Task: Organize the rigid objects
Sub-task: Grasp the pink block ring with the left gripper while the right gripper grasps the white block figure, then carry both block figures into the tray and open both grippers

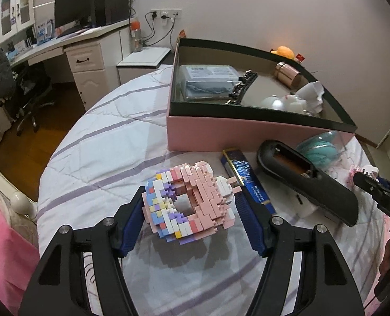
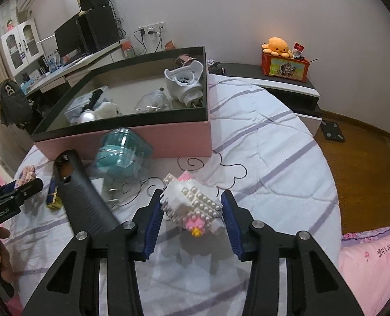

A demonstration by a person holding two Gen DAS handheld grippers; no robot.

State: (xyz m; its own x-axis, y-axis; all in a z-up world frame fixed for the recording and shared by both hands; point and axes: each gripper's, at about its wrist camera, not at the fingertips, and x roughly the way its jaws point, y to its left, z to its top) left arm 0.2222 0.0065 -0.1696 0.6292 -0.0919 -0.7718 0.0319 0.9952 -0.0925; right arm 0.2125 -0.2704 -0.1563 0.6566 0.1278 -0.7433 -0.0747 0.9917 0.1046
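Nearest you, the left hand-held gripper (image 1: 191, 210) has its 2 blue pads bracketing the pink brick model (image 1: 192, 204), which rests on the bed quilt (image 1: 102, 158); the left pad looks touching, the right pad just beside it, so whether you have a firm grip cannot be told. Your right hand-held gripper (image 2: 192, 212) is closed onto the white brick model (image 2: 192, 205), its pads meeting both flanks. Judge both models light, stiff and fragile: snap-fit bricks likely shed under a hard pinch, so take hold across flat, broad faces, not protruding studs or thin tips. Between them lie the black handle (image 1: 308, 181) and blue slim box (image 1: 245, 179). Farther off, the pink storage box (image 2: 131, 137) sits open, already holding several items.
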